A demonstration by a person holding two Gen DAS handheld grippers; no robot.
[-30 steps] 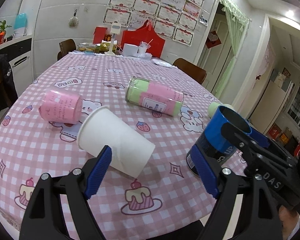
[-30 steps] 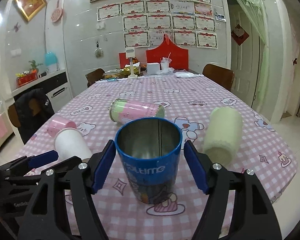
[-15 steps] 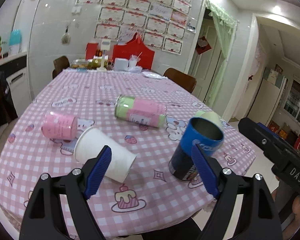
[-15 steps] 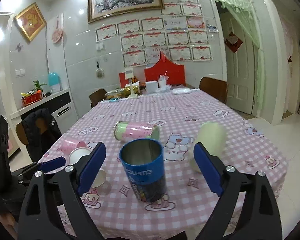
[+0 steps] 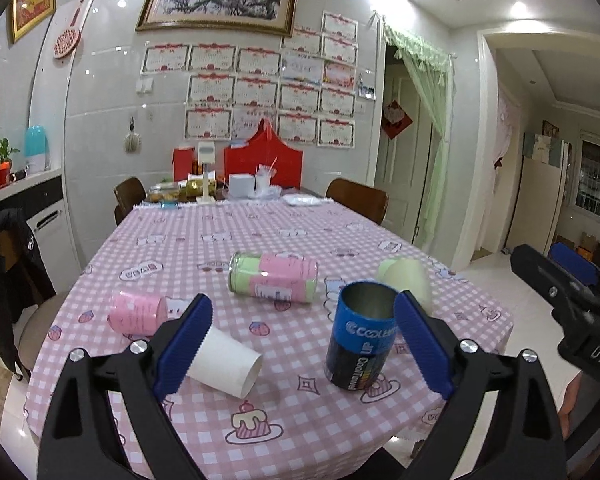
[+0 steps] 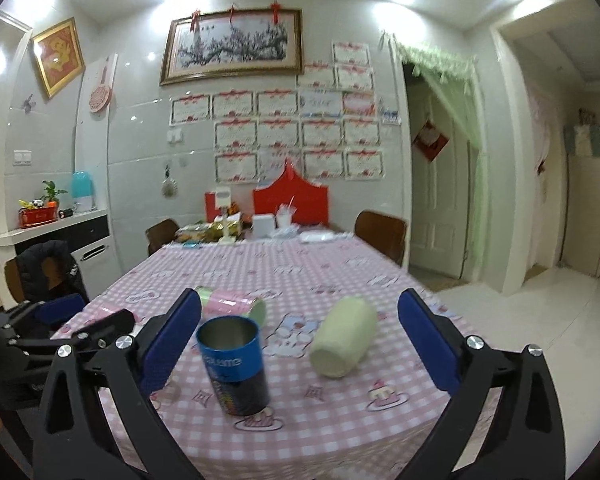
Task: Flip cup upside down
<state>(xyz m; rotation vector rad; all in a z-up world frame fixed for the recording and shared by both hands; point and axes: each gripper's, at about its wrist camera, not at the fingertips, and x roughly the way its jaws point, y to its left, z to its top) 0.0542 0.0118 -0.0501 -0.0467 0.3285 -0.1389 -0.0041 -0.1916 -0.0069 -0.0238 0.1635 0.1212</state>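
The blue cup (image 5: 362,336) stands upright on the surface (image 5: 308,432), near its front edge, with its long axis vertical and its open mouth facing up, so the bare metal inside shows. In the right wrist view the blue cup (image 6: 235,364) leans slightly, which may be only the lens. Its base sits on a printed cake figure of the pink checked cloth.

All other things are placed from the blue cup. To its left lies a white paper cup (image 5: 224,360) on its side, mouth turned toward the blue cup, apart from it. Farther left and back lies a pink cup (image 5: 138,314), also on its side. Behind the blue cup lies a pink and green can (image 5: 274,282), long axis running left to right. Behind and to the right lies a pale green cup (image 5: 406,280) on its side; in the right wrist view the pale green cup (image 6: 346,336) is well apart from the blue one, its end facing the camera.

The left tool (image 5: 300,344) is held above the front edge of the surface with its jaws spread wide, nothing between them. The right tool (image 6: 298,340) is likewise wide open and holds nothing; neither touches the blue cup. At the far end of the surface stand a red box (image 5: 276,160) and small items.
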